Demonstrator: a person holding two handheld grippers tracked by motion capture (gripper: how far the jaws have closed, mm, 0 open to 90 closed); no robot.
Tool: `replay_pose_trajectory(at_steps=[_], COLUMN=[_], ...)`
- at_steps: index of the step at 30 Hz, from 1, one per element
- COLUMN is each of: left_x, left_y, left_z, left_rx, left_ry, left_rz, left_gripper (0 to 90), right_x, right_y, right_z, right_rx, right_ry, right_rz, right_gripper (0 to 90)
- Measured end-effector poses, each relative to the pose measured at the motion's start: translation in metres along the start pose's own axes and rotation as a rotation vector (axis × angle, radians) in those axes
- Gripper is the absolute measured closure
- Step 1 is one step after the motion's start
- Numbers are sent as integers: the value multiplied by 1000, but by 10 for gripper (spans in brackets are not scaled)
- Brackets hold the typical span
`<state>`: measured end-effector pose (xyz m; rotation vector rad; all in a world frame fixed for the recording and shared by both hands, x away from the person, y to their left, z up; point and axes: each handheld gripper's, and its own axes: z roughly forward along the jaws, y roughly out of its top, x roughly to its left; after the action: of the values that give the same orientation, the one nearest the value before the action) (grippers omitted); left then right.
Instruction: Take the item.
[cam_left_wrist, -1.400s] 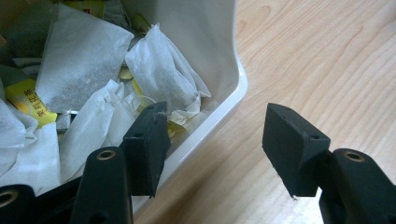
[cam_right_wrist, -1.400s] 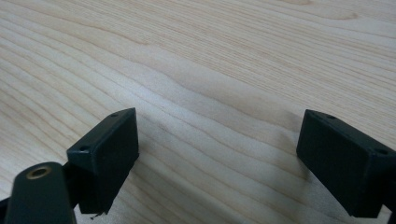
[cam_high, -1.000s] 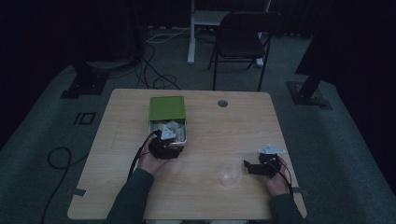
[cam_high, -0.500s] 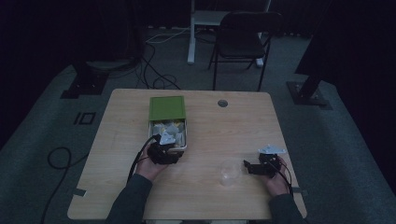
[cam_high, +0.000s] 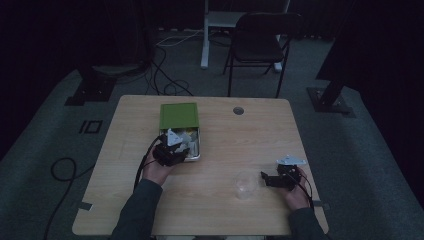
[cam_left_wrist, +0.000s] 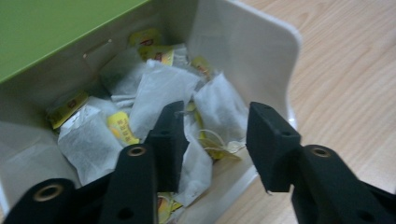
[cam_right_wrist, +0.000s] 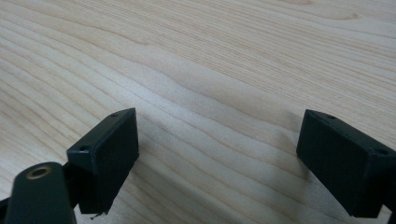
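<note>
1. Two grippers in play: left gripper (cam_high: 176, 152) sits at the near end of the white tin (cam_left_wrist: 243, 32), right gripper (cam_high: 272, 180) is parked on the desk (cam_high: 225, 145) just beside a clear cup (cam_high: 245, 184).
2. Tea bags (cam_left_wrist: 161, 88) lie loose in a heap inside the tin, under its raised green lid (cam_high: 179, 115); yellow tags and strings are mixed in among them.
3. Left fingers (cam_left_wrist: 170, 140) have just been closing, now about half spread. One finger is down among the bags, the other is over the tin's near rim, roughly; the angle makes that hard to call. Bag paper and a string lie between them, but the pads are not pressing on anything yet.
4. Right fingers (cam_right_wrist: 105, 149) are spread wide over bare wood, holding nothing.
5. Step in hand, as I judge it: pinch one tea bag out of the tin, likely for the cup.
6. To do it well: shift the outer finger inside the rim so the wall is not caught in the grip.
7. Aim for the body or top edge of a single bag, not a loose string or tag, which may slip or drag neighbours.
8. Close gently, since the paper tears easily, then lift straight up and check that one bag comes away alone.
9. Keep the right gripper by the cup, ready to steady it.
</note>
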<state>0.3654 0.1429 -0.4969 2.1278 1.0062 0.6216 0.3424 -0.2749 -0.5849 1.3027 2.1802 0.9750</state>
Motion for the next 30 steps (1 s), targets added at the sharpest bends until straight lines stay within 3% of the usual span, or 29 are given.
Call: replay_pose_trajectory(at_steps=[6,11,17,24,30], left_x=[3,4,5,4,7], left_y=[-1,-4,-8,-7,-4], left_z=[6,9,16,18,13], left_rx=[21,42,67,81,70], left_ry=[32,47,32,37,23], left_rz=[-22,-17,-10,1,-4], left_gripper=[686,667,653,850,900], right_x=[0,0,0,0,0], right_y=[0,0,0,0,0], right_z=[0,0,0,0,0], right_rx=[0,0,1,1,1], right_ry=[0,0,1,6,7], right_rz=[0,0,-1,-6,-6], right_gripper=[126,126,126,126,126])
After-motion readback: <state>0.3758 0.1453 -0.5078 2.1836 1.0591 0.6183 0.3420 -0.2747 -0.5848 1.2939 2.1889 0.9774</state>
